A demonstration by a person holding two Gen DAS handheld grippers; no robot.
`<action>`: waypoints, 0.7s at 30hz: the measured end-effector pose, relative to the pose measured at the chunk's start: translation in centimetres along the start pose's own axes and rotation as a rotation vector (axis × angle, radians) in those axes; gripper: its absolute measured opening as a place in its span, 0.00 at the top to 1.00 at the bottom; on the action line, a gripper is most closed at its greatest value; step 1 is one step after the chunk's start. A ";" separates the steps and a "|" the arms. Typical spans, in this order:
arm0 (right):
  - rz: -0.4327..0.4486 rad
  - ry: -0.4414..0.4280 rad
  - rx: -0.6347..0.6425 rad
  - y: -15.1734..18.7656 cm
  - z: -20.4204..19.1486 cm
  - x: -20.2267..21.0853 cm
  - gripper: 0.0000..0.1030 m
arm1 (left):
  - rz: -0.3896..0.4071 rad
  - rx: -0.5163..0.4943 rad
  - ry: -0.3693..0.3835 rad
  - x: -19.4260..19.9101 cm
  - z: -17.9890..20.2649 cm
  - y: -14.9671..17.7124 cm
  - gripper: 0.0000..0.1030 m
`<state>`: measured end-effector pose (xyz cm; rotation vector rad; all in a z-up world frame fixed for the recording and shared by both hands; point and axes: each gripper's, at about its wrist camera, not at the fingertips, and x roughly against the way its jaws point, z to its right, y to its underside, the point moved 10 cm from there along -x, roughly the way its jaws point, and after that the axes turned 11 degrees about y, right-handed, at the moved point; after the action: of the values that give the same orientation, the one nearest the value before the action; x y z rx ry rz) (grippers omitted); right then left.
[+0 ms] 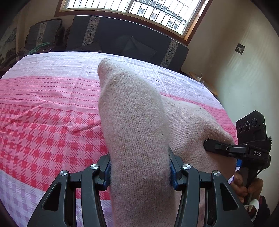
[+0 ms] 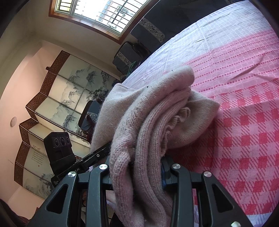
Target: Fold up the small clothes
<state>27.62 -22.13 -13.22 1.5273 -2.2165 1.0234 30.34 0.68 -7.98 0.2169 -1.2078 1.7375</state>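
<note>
Both grippers hold one pink knit garment above the checked bed. The left gripper pinches a smooth part, the right gripper a bunched ribbed part, probably to fold it over.

Bright window daylight, fisheye-warped edges

My left gripper points steeply down, its jaws clamped on a thick roll of the pink knit garment. My right gripper tilts down more gently, pinching that garment's ribbed folds; a hand grips its handle.
</note>
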 end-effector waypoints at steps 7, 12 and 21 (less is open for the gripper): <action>-0.006 -0.006 0.009 -0.4 -0.1 -0.2 0.69 | 0.006 -0.001 -0.007 1.2 0.0 0.7 0.50; -0.007 -0.008 0.017 -0.5 -0.2 -0.3 0.69 | 0.006 -0.001 -0.009 1.8 0.0 1.1 0.50; -0.009 -0.009 0.018 -0.5 -0.2 -0.4 0.69 | 0.005 0.003 -0.007 2.3 0.0 1.4 0.50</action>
<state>28.14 -21.82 -13.09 1.5513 -2.2104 1.0389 28.05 2.08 -7.45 0.2220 -1.2117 1.7448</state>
